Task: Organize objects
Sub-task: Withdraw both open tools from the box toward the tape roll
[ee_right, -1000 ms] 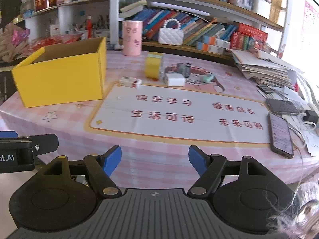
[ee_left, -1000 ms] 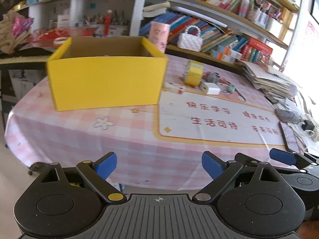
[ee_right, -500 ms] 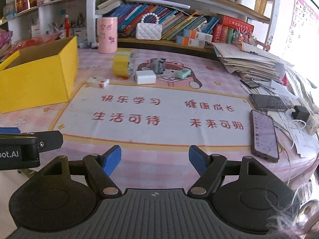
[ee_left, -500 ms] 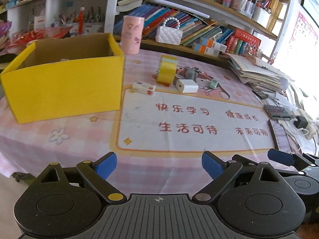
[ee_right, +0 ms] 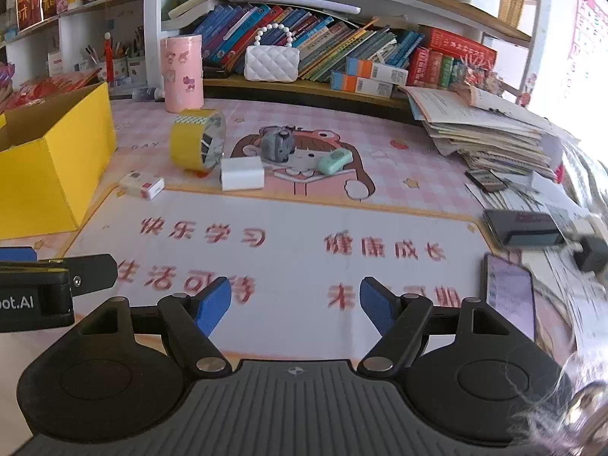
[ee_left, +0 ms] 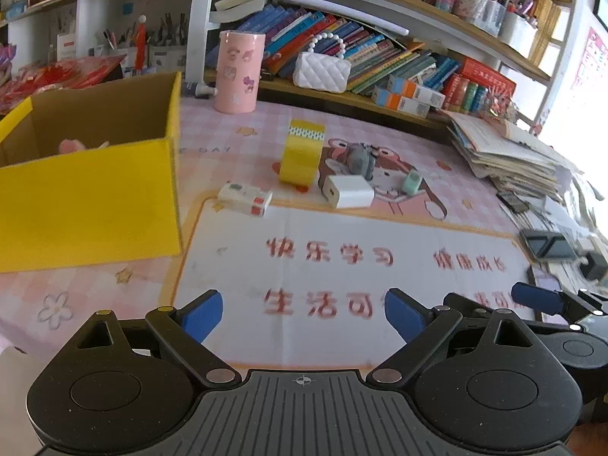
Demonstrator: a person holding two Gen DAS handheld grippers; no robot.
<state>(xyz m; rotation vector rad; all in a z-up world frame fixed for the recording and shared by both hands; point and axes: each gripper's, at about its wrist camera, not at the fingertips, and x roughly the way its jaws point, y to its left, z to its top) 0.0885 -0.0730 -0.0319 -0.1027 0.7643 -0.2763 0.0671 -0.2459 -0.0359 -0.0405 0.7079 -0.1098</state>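
From the left wrist view, the yellow box (ee_left: 87,174) stands open on the counter (ee_left: 228,140), and something pink (ee_left: 70,146) already lies inside it, so a little of the tidying looks done. Most is left: just right of the box lies a small white-and-red case (ee_left: 246,199), and farther right the yellow tape roll (ee_left: 302,155), a white charger block (ee_left: 349,191), a grey toy (ee_left: 361,159) and a mint-green piece (ee_left: 411,182), all loose on the counter. The left gripper (ee_left: 303,313) hangs short of them, jaws spread and empty.

From the right wrist view, the same five things sit right of the box (ee_right: 53,159), none lifted. The right gripper (ee_right: 295,306) has its jaws parted with nothing between them, well short of the charger block (ee_right: 242,178).
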